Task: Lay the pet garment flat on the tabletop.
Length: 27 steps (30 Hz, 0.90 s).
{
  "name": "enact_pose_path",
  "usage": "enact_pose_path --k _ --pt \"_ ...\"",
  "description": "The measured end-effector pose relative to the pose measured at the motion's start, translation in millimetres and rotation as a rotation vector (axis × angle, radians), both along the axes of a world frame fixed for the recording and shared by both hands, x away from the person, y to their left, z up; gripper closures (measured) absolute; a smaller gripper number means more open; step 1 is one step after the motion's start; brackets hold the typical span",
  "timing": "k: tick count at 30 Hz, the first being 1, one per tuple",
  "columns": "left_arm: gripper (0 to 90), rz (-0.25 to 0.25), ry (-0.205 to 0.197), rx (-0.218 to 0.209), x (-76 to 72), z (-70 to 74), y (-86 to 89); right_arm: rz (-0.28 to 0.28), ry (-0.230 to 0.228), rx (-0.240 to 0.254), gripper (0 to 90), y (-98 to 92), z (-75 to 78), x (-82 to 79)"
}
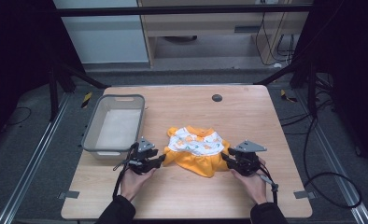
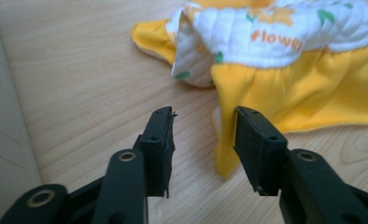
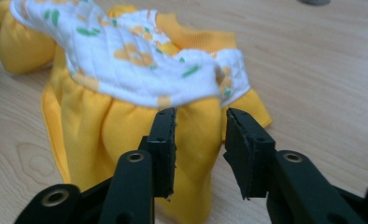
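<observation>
Grey plastic bin (image 1: pixel 113 126): stands on the left part of the wooden table (image 1: pixel 247 116), open side up, apparently with nothing inside, though its floor is pale and hard to read from the high view.

Left gripper (image 1: pixel 162 159): held in the person's left hand (image 1: pixel 134 183), just right of the bin's near corner, jaws pointing right toward the garment. In the left gripper view the jaws stand partly apart; the yellow hem lies on the table between and ahead of them, and neither pad presses on it.

Small dress (image 1: pixel 197 149): lies flat near the middle of the table, between the two grippers. White quilted top with orange and green flower print, yellow ruffled skirt toward the person, yellow sleeves at the sides.

Right gripper (image 1: pixel 225 158): held in the right hand (image 1: pixel 253 184), at the dress's right edge, jaws pointing left. In the right gripper view the jaws are partly apart, with yellow skirt fabric beneath and between them, not clamped.

Dark round disc (image 1: pixel 216 98): on the table's far side, well apart from the dress.
</observation>
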<state>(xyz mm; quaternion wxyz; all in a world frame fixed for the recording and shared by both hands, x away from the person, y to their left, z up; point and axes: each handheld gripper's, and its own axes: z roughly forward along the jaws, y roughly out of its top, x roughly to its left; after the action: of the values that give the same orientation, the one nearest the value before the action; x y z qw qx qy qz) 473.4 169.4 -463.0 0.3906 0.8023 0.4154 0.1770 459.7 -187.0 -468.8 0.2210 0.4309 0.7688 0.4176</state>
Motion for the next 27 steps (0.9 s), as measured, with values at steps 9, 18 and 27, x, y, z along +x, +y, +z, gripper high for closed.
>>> enact_pose_path --k 9,18,27 --pt "46.4 -0.024 -0.011 -0.005 -25.4 3.2 7.0 0.037 -0.047 0.027 53.3 -14.1 12.7 -23.9" --pt "43.1 -0.044 0.022 0.089 -20.8 -20.7 -12.5 0.047 0.064 -0.037 48.4 -16.2 -11.5 -28.2" --pt "67.1 -0.019 0.04 0.096 -8.9 -31.8 -17.2 0.076 0.151 -0.025 62.7 -14.4 -22.8 -19.0"
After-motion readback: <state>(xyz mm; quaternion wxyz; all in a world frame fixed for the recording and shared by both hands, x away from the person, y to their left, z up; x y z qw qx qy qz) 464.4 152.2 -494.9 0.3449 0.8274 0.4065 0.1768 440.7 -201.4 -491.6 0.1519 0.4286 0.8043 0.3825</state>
